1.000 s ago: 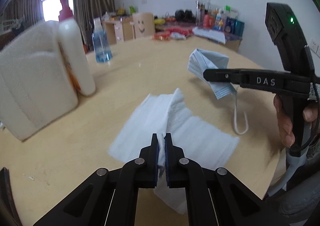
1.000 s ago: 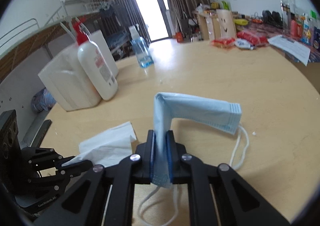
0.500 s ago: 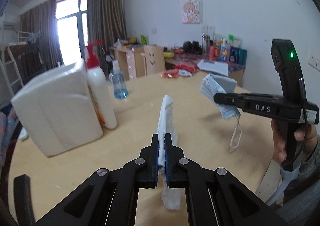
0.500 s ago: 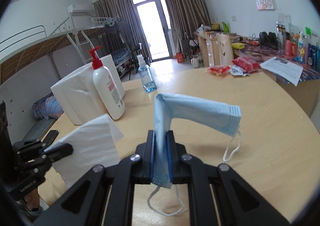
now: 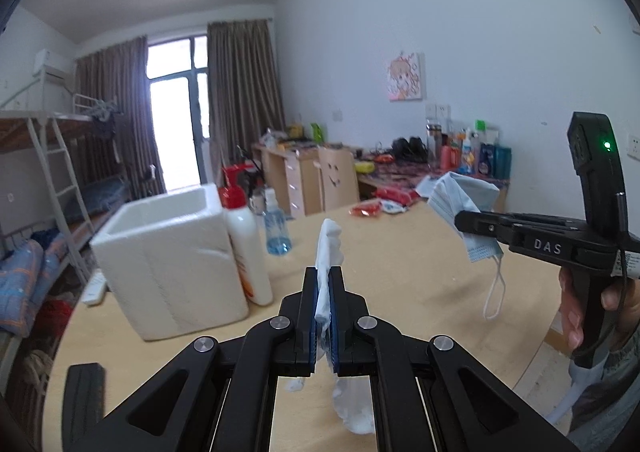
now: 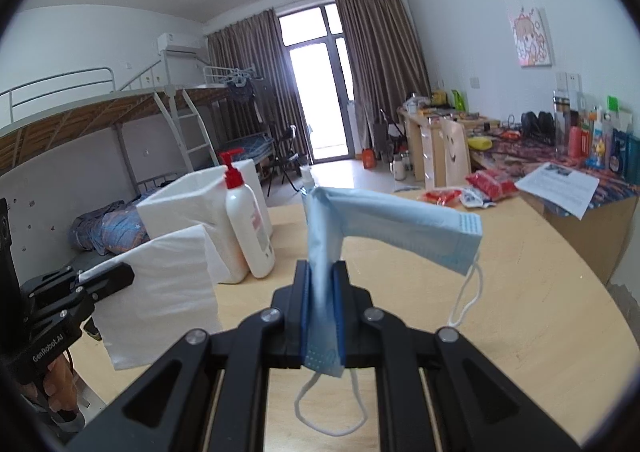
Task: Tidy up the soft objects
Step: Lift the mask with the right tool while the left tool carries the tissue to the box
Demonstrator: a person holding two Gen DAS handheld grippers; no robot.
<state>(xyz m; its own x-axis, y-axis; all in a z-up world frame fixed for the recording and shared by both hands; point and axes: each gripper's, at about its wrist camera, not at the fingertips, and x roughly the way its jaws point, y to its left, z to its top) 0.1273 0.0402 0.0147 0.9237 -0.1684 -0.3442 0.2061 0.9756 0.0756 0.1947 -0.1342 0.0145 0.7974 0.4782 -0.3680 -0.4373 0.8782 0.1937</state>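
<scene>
1. The white foam box (image 5: 168,260) stood open-topped ahead-left of the left gripper (image 5: 324,292); its inside was hidden.
2. Only the right wrist view showed the white tissue (image 6: 160,292) as a broad sheet; the left gripper held it clamped, clear of the table (image 5: 400,272).
3. The right gripper (image 6: 322,292) pinched a blue face mask (image 6: 400,228), its ear loops dangling.

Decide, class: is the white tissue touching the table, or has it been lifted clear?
Apart. The right wrist view shows the white tissue hanging from the left gripper, its bottom edge above the table.
</scene>
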